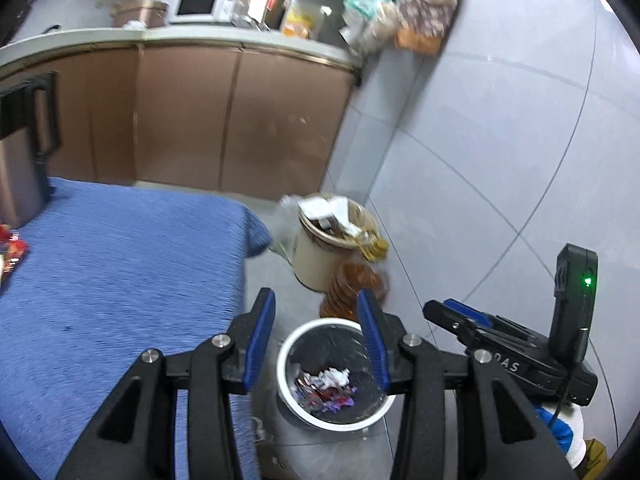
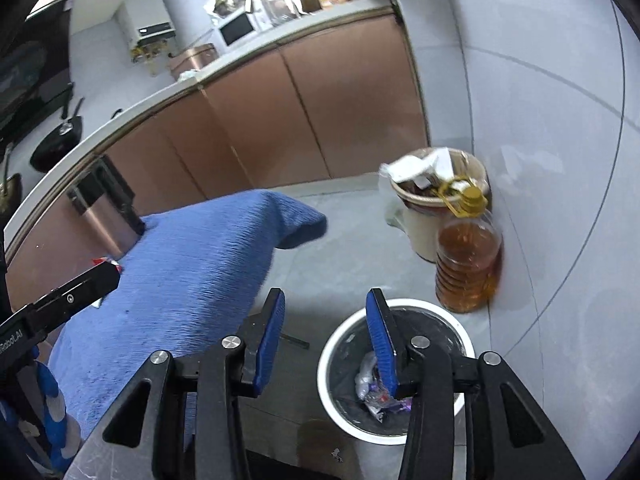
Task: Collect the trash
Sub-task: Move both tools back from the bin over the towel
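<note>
crumpled foil wrappers already lay inside the white-rimmed, black-lined round bin on the floor; a red wrapper remained on the blue textured tablecloth. the left gripper and right gripper hovered above the bin, jaws spread, empty.

oil bottle | blue tablecloth | microwave | cabinets

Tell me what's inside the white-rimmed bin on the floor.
The white-rimmed bin has a dark liner and holds crumpled wrappers, white, red and purple. Anything beneath that pile is hidden, and the right gripper's finger covers part of it in the right wrist view.
</note>
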Action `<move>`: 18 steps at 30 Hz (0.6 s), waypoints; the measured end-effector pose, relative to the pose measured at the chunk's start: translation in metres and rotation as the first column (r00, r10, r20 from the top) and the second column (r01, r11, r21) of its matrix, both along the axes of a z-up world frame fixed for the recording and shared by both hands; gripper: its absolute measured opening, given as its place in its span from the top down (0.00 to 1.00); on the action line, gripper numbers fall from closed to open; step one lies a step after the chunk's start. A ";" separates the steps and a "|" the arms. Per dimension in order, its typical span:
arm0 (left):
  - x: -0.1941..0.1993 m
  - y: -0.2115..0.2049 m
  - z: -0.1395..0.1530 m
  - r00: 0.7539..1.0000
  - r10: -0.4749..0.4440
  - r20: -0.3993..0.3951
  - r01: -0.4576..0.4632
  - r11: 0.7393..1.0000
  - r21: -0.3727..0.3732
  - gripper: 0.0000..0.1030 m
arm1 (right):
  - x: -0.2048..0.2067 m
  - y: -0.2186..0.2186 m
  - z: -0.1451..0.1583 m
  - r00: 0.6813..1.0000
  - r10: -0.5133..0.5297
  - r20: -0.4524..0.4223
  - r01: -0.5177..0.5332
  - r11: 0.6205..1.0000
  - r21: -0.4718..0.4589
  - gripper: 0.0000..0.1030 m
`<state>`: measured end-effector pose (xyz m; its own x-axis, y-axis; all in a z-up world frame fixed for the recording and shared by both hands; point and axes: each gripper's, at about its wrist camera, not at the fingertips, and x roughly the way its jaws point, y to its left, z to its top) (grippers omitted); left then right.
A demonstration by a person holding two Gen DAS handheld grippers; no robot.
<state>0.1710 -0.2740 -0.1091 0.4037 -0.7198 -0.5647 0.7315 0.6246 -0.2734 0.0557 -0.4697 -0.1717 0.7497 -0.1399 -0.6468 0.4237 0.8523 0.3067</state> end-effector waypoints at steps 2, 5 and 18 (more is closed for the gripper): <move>-0.003 0.016 0.007 0.999 0.029 0.017 -0.028 0.999 -0.021 0.60 | -0.001 0.010 0.011 1.000 0.017 0.017 -0.017 1.000 -0.015 0.56; -0.012 0.040 0.020 0.995 0.077 0.060 -0.074 0.996 -0.052 0.59 | -0.003 0.024 0.028 0.998 0.046 0.042 -0.044 0.998 -0.041 0.55; -0.049 0.163 0.064 0.905 0.373 0.204 -0.354 0.927 -0.124 0.25 | -0.015 0.113 0.099 0.972 0.190 0.140 -0.160 0.966 -0.201 0.26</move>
<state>0.1224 -0.1105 -0.0455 0.7532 -0.5395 -0.3763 0.5055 0.8408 -0.1937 0.0408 -0.3571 -0.0728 0.8633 -0.1048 -0.4937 0.2222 0.9572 0.1853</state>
